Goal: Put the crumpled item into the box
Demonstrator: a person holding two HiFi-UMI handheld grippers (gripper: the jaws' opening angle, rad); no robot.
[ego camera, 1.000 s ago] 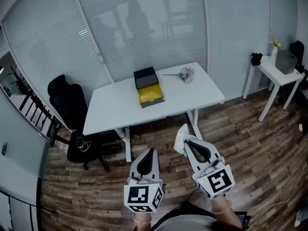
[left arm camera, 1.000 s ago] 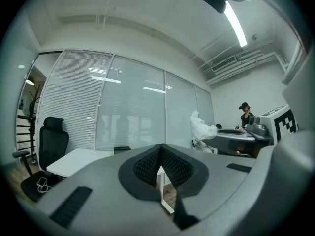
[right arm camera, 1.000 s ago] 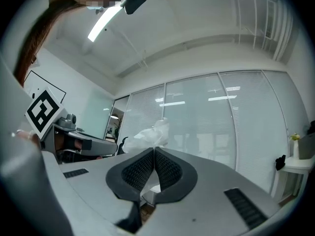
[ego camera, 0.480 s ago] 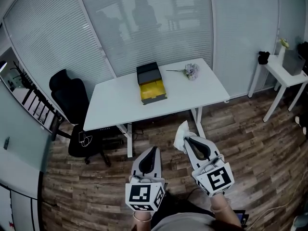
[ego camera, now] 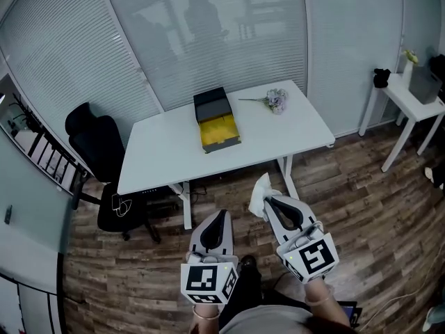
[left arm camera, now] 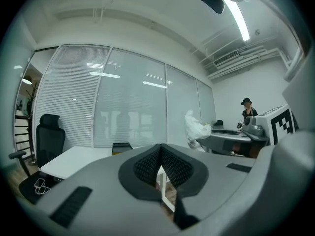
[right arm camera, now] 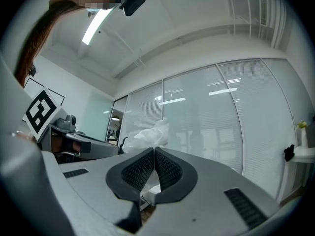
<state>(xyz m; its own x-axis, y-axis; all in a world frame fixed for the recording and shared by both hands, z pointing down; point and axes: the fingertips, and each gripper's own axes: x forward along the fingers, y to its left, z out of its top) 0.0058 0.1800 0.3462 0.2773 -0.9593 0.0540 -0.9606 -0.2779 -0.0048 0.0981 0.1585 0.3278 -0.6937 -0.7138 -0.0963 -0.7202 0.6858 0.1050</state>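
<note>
The crumpled item (ego camera: 261,192) is a white wad of paper or plastic, pinched in my right gripper (ego camera: 270,203), whose jaws are shut on it; in the right gripper view the wad (right arm camera: 147,134) sticks up past the jaw tips. My left gripper (ego camera: 219,218) is shut with nothing in it, held beside the right one above the wooden floor. The box (ego camera: 217,122) stands open on the white table (ego camera: 160,155) well ahead of both grippers, with a dark lid raised at the back and a yellow inside. From the left gripper view the wad (left arm camera: 197,128) and the box (left arm camera: 121,147) also show.
A bunch of pale flowers (ego camera: 272,101) lies at the table's far right. A black office chair (ego camera: 104,165) stands to the table's left. A small white side table (ego camera: 410,99) with dark objects is at the right wall. Glass walls with blinds close the back.
The view has shifted slightly nearer the table and a little to the left. Both grippers keep their places in the view; the right one still holds the wad.
</note>
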